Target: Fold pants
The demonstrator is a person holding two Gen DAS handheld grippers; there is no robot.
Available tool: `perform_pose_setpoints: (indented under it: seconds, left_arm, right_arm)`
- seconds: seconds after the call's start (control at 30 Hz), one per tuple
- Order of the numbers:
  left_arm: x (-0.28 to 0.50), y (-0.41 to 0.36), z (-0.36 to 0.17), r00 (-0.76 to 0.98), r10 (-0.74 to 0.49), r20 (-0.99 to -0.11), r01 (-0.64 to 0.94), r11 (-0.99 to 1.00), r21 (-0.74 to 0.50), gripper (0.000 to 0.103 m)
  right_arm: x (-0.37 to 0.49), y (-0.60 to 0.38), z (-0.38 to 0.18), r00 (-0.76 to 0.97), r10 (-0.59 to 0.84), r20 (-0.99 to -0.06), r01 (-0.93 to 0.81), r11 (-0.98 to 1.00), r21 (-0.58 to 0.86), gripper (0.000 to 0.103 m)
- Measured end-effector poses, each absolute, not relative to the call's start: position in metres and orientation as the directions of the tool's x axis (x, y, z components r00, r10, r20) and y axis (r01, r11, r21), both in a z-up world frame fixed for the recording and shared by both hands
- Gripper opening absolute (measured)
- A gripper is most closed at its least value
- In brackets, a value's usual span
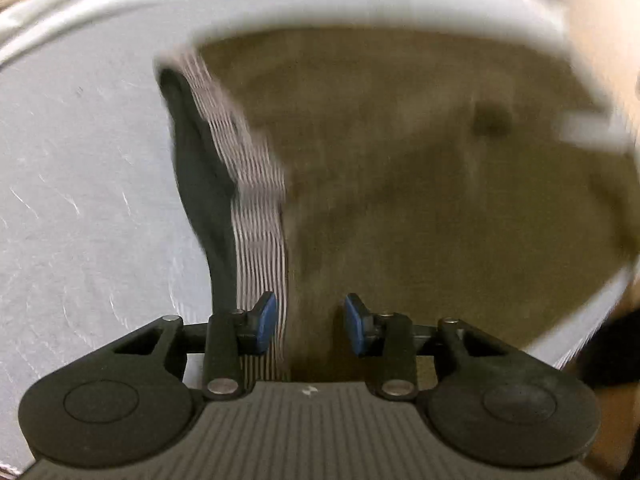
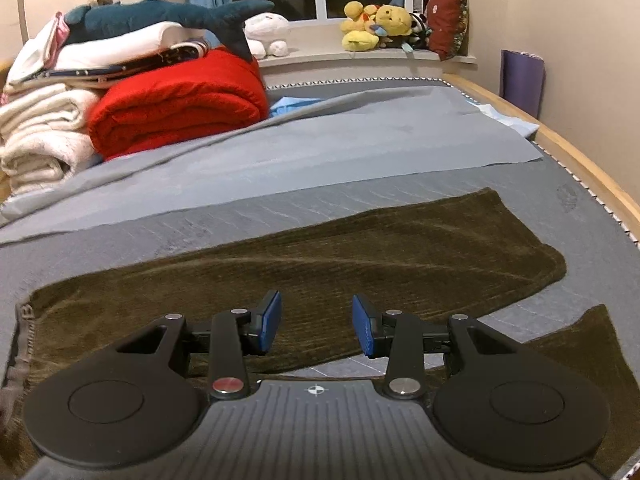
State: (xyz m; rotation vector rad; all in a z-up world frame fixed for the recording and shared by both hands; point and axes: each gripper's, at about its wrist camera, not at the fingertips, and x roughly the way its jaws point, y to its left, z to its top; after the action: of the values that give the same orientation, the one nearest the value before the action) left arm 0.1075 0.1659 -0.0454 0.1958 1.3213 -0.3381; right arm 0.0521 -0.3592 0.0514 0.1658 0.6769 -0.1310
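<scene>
The olive corduroy pants lie spread flat across the grey mattress — legs reaching right, striped waistband at the left. The left gripper hangs over the waistband, jaws apart and holding nothing. The right gripper hangs above the near leg — likewise parted, empty.

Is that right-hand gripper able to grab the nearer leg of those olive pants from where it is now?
Probably yes. The right gripper is open, the nearer pant leg lies flat on the bed just beside it, and nothing sits between them.
</scene>
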Motion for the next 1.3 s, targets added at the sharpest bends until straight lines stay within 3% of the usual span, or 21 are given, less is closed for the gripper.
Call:
perform_pose_setpoints:
  seconds: [0.1, 0.2, 0.4, 0.53, 0.7, 0.8, 0.87, 0.97, 1.3]
  left_arm:
    - [0.107, 0.157, -0.053, 0.193, -0.078, -0.978, 0.404, 0.915, 0.007, 0.042]
    - [0.118, 0.165, -0.04, 0.227, -0.123, -0.966, 0.307, 0.95, -0.049, 0.045]
    - [0.13, 0.162, -0.023, 0.319, -0.133, -0.938, 0.242, 0.969, -0.055, 0.053]
    - [0.139, 0.152, -0.019, 0.371, -0.113, -0.922, 0.217, 0.976, -0.032, 0.057]
    - [0.159, 0.152, -0.004, 0.45, -0.119, -0.885, 0.131, 0.989, -0.066, 0.056]
    - [0.175, 0.149, 0.005, 0.5, -0.132, -0.856, 0.093, 0.991, -0.099, 0.047]
    - [0.186, 0.143, 0.008, 0.525, -0.136, -0.84, 0.083, 0.991, -0.109, 0.021]
    - [0.202, 0.135, 0.01, 0.559, -0.128, -0.82, 0.069, 0.992, -0.107, 0.006]
    - [0.271, 0.119, -0.012, 0.618, -0.05, -0.784, 0.013, 0.998, -0.054, 0.011]
  right_arm:
    - [0.05, -0.36, 0.055, 0.789, -0.033, -0.613, 0.147, 0.98, 0.136, 0.041]
    - [0.048, -0.359, 0.058, 0.803, -0.009, -0.597, 0.13, 0.979, 0.159, 0.042]
    - [0.041, -0.372, 0.067, 0.841, 0.149, -0.519, 0.043, 0.939, 0.341, 0.042]
    - [0.039, -0.372, 0.072, 0.85, 0.186, -0.492, -0.007, 0.939, 0.343, 0.042]
    - [0.044, -0.369, 0.071, 0.834, 0.166, -0.525, -0.002, 0.954, 0.299, 0.044]
    - [0.05, -0.358, 0.064, 0.805, 0.065, -0.589, 0.039, 0.986, 0.161, 0.047]
    - [0.057, -0.351, 0.057, 0.769, -0.009, -0.639, 0.062, 0.996, 0.059, 0.047]
    - [0.067, -0.343, 0.045, 0.719, -0.07, -0.692, 0.077, 0.997, -0.021, 0.047]
    - [0.093, -0.326, 0.036, 0.683, 0.008, -0.731, 0.024, 0.999, 0.034, 0.047]
